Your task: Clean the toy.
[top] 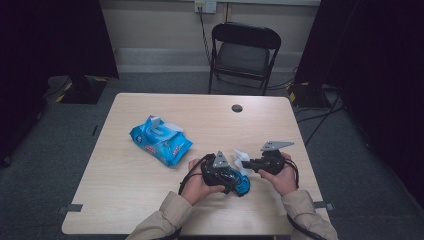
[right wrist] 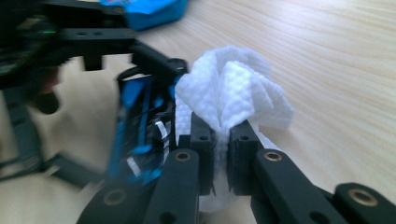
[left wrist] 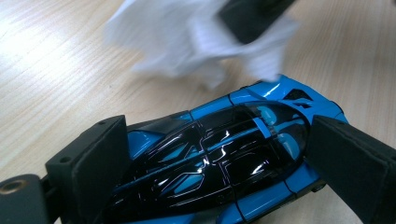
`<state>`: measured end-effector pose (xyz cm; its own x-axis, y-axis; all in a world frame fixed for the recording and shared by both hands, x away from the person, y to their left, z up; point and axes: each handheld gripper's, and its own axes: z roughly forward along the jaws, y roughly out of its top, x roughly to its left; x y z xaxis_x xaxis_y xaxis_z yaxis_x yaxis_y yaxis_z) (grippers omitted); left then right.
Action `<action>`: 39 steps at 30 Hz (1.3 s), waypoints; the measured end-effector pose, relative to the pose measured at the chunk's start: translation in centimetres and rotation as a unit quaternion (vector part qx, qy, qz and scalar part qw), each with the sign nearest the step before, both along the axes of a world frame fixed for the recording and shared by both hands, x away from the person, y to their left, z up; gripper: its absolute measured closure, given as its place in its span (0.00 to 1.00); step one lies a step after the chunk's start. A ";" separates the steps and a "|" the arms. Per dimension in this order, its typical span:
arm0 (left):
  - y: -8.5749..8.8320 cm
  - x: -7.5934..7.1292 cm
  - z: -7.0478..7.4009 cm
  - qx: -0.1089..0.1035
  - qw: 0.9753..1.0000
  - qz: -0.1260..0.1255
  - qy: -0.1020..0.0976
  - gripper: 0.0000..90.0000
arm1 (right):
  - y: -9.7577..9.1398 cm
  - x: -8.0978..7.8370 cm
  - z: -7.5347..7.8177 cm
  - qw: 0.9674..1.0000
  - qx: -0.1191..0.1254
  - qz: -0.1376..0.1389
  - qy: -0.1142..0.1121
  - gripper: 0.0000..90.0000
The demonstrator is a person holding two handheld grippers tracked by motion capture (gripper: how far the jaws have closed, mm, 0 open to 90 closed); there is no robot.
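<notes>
Low over the bench [top: 150,200], the left gripper [top: 231,181] has its fingers clamped across the flanks of a glossy, rigid, likely slippery blue toy car [left wrist: 224,158], while the right gripper [right wrist: 219,140], fingers nearly together, pinches a soft, light wipe [right wrist: 233,88] by its bunched middle beside it.

left gripper [top: 235,181] jaws clamped, right gripper [top: 248,163] jaws pinched, hands close together

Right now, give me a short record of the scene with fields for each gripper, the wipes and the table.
left gripper: shut on the glossy blue and black toy car
right gripper: shut on a crumpled white wet wipe, beside the car
wipes: blue plastic pack, flap open, lying left of the hands
table: light wooden top
</notes>
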<state>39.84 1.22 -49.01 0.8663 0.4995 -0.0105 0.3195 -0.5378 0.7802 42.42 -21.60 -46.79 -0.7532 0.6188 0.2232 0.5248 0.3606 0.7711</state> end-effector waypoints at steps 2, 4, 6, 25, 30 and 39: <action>-0.1 -0.1 0.0 0.001 1.000 -0.001 0.000 0.06 | 0.5 0.8 -0.4 1.000 -0.003 0.000 0.007 0.91; -0.2 -0.1 0.0 0.002 1.000 -0.002 0.000 0.06 | 0.9 1.3 -0.8 1.000 -0.011 -0.007 0.012 0.87; -0.2 -0.1 0.0 0.002 1.000 -0.003 0.000 0.06 | 1.1 1.5 -1.1 1.000 -0.016 -0.010 0.017 0.84; -0.1 -0.2 0.0 -0.002 1.000 0.001 -0.001 0.06 | -1.1 1.1 0.0 0.997 -0.062 -0.051 -0.006 0.58; -0.1 -0.1 -0.1 -0.004 1.000 0.000 -0.003 0.06 | -0.1 1.8 -0.4 0.997 -0.068 -0.043 -0.005 0.68; 0.0 -0.1 -0.1 -0.005 1.000 -0.001 -0.002 0.06 | 1.7 3.2 -2.6 0.995 -0.083 -0.058 0.005 0.96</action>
